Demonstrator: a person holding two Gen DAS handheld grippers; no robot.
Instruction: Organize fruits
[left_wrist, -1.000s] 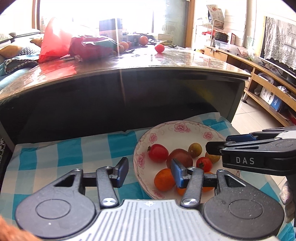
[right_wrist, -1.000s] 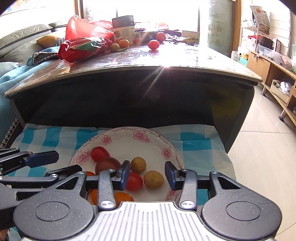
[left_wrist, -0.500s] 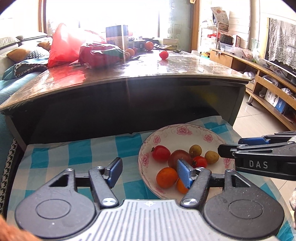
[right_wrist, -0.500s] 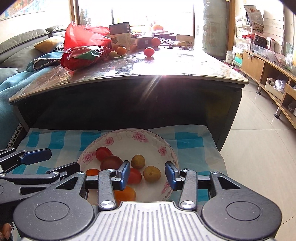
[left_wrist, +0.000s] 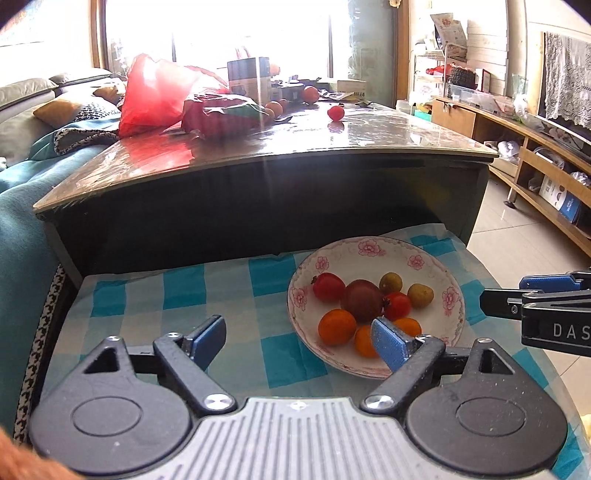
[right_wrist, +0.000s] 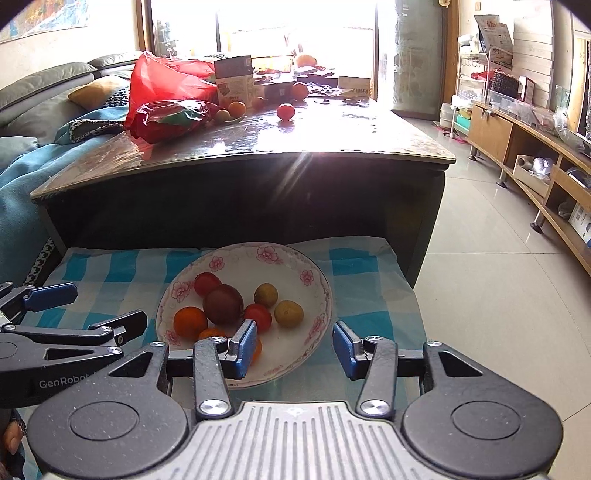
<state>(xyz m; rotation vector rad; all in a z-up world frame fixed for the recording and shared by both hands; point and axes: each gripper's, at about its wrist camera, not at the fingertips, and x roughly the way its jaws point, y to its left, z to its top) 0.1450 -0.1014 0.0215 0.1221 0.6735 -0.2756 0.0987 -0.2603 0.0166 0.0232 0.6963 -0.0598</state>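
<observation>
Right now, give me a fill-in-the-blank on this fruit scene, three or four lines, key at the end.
1. The fruits lie on a floral plate set on a blue and white ____ cloth.
2. The largest fruit on the plate is dark ____.
3. The bag on the far table is ____.

Missing words: checked; purple; red
</observation>
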